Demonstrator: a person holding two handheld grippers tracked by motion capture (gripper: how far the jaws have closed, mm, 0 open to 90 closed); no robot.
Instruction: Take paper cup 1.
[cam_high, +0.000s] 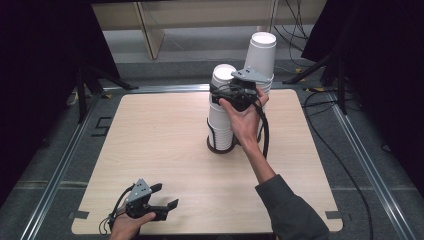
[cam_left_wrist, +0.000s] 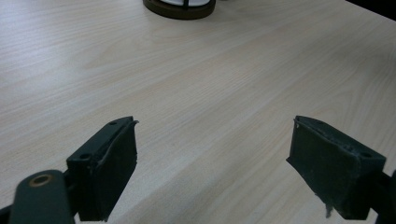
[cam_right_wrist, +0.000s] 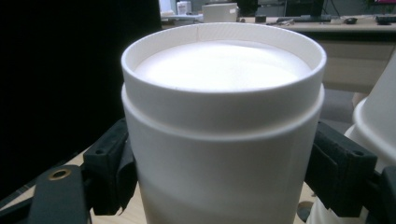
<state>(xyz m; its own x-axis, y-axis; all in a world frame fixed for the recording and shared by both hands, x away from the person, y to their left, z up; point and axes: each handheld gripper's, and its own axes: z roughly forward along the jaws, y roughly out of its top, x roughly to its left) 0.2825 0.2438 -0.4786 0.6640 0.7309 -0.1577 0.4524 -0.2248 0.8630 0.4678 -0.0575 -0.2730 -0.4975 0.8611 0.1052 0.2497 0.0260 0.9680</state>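
A stack of upturned white paper cups (cam_high: 220, 117) stands in a dark ring holder (cam_high: 220, 146) near the middle of the table. My right gripper (cam_high: 223, 96) is shut on the top cup (cam_right_wrist: 219, 121) of this stack, one black pad pressing on each side of it just below its base rim. My left gripper (cam_high: 166, 196) rests low at the table's near left edge. Its jaws stand wide apart over bare wood, with nothing between them (cam_left_wrist: 212, 154). The holder's base (cam_left_wrist: 180, 7) shows far ahead of it.
A second, taller stack of white cups (cam_high: 261, 52) stands just behind and right of the first, close to my right hand. The light wooden table (cam_high: 160, 135) has metal rails along its sides. Black stands and cables flank it.
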